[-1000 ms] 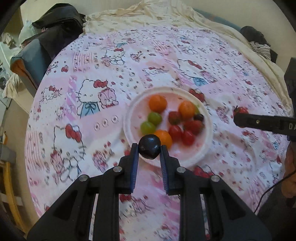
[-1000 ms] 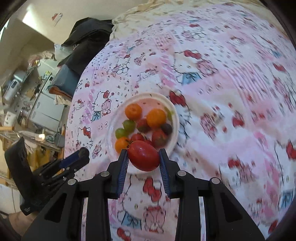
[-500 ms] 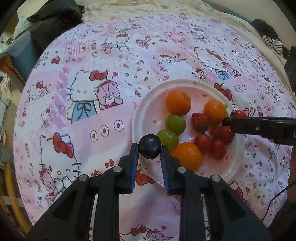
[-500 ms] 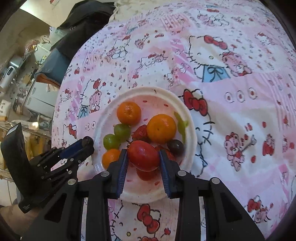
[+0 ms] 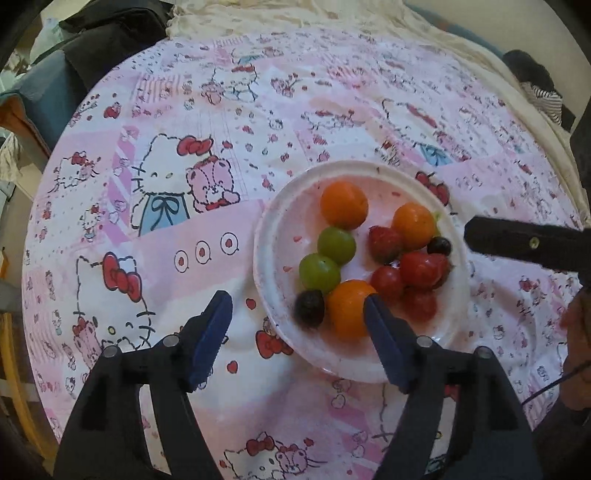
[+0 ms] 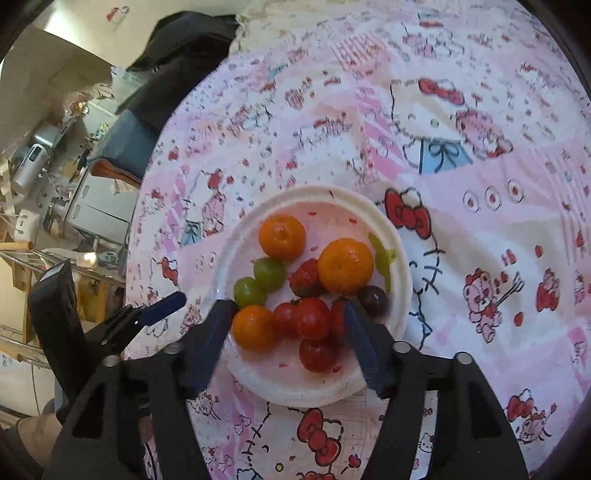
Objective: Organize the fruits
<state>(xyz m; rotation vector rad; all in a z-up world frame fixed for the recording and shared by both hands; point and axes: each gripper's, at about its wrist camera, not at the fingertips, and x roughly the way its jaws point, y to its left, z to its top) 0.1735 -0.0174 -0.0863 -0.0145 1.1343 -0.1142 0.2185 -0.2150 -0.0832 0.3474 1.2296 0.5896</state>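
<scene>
A white plate (image 5: 273,236) (image 6: 369,206) on the pink cartoon tablecloth holds oranges, green grapes, strawberries, red tomatoes and dark grapes. My left gripper (image 5: 297,314) is open just above the plate's near left rim; a dark grape (image 5: 309,302) lies free between its fingers beside an orange (image 5: 345,308). My right gripper (image 6: 286,317) is open over the plate's near side; a red tomato (image 6: 312,317) lies free between its fingers. The right gripper's finger also shows in the left wrist view (image 5: 524,243), and the left gripper shows in the right wrist view (image 6: 162,308).
The round table (image 5: 184,110) is covered by the pink cloth. Dark clothes on a chair (image 5: 96,33) sit beyond the far left edge, a cream blanket (image 5: 295,18) at the back. Shelves with clutter (image 6: 55,166) stand beyond the table's edge in the right wrist view.
Both grippers moved down over the plate and opened. The left let go of the dark grape and the right let go of the red tomato; both fruits now lie on the plate.
</scene>
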